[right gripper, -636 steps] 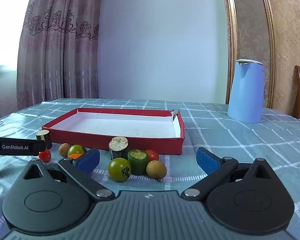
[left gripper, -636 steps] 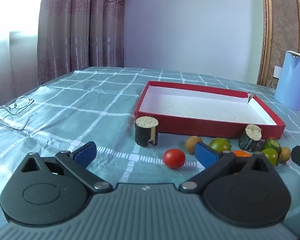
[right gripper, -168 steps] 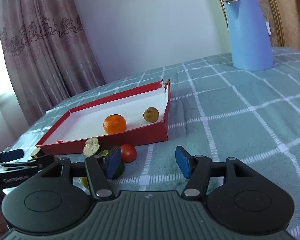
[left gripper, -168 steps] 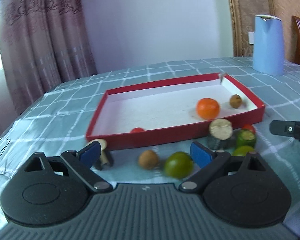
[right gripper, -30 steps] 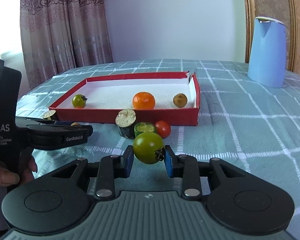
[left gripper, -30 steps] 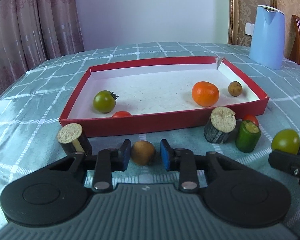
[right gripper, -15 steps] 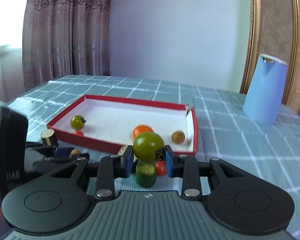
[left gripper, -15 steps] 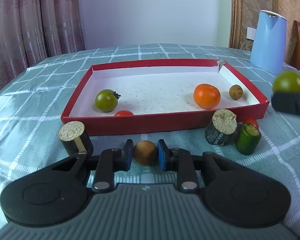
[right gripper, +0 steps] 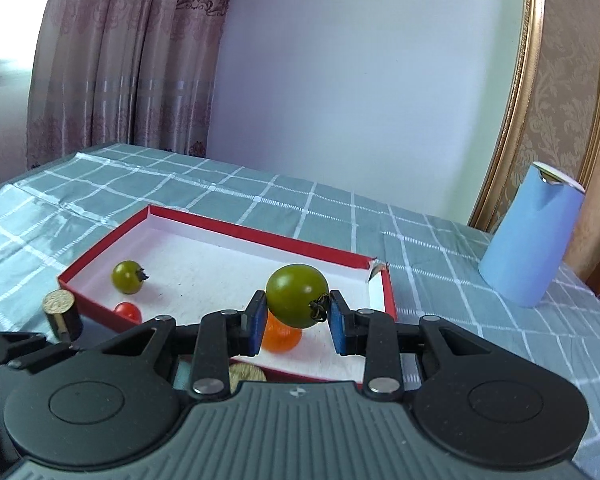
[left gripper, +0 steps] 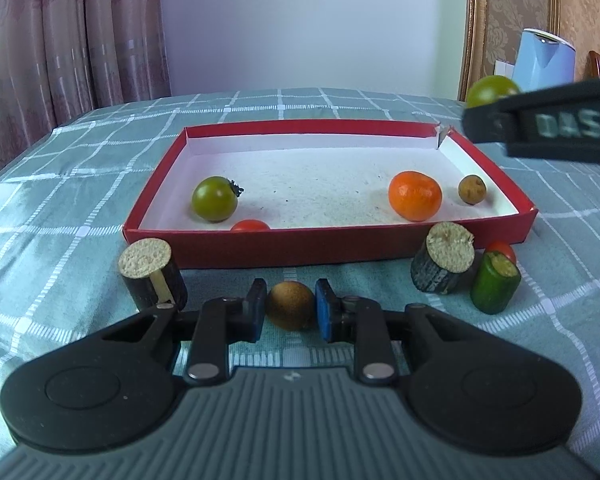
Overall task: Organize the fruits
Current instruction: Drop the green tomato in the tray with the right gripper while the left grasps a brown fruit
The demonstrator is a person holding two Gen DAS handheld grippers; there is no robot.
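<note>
While left fingers (left gripper: 256, 308) pinch a longan (left gripper: 290, 305), right fingers (right gripper: 257, 317) clamp a green tomato (right gripper: 296, 295).

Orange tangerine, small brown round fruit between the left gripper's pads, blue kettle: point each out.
Orange tangerine (left gripper: 415, 196), left wrist view, middle of its peel.
Small brown round fruit (left gripper: 290, 305), left wrist view, its front face.
Blue kettle (right gripper: 531, 240), right wrist view, body's middle.

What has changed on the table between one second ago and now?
The right gripper lifted its green tomato off the cloth towards the red box. The left gripper stays closed on the brown fruit. Everything else is unmoved.
</note>
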